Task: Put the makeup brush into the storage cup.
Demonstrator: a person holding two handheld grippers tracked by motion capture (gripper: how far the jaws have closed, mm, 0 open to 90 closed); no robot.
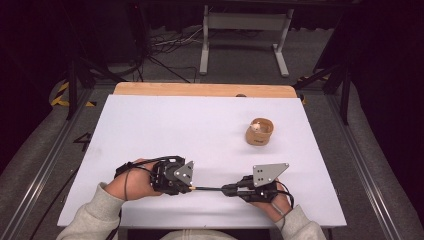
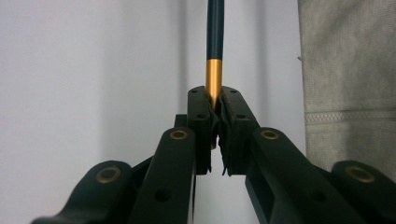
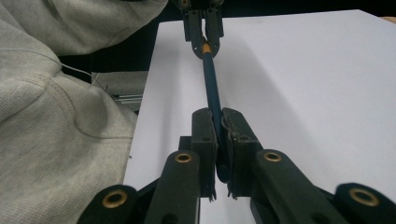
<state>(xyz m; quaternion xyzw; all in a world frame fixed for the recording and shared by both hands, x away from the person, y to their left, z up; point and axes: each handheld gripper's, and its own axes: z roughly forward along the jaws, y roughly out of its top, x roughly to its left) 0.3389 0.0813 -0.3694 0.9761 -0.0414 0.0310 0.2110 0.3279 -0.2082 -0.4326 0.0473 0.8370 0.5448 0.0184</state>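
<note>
Holding a slim dark pen (image 1: 207, 188) level near the table's (image 1: 200, 125) front edge, the left gripper (image 1: 189, 187) is clamped on its gold metal end and the right gripper (image 1: 226, 189) on its smooth barrel. Pulling it apart likely calls for a straight pull along its axis. A round wooden cup (image 1: 259, 133) stands toward the right edge.

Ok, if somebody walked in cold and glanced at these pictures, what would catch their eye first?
Probably the thin dark pen with a gold band, stretched between the two grippers near the front edge of the white table: the left gripper is shut on its gold end and the right gripper on its dark shaft. After that, the small round wooden cup standing alone farther back on the right.
</note>
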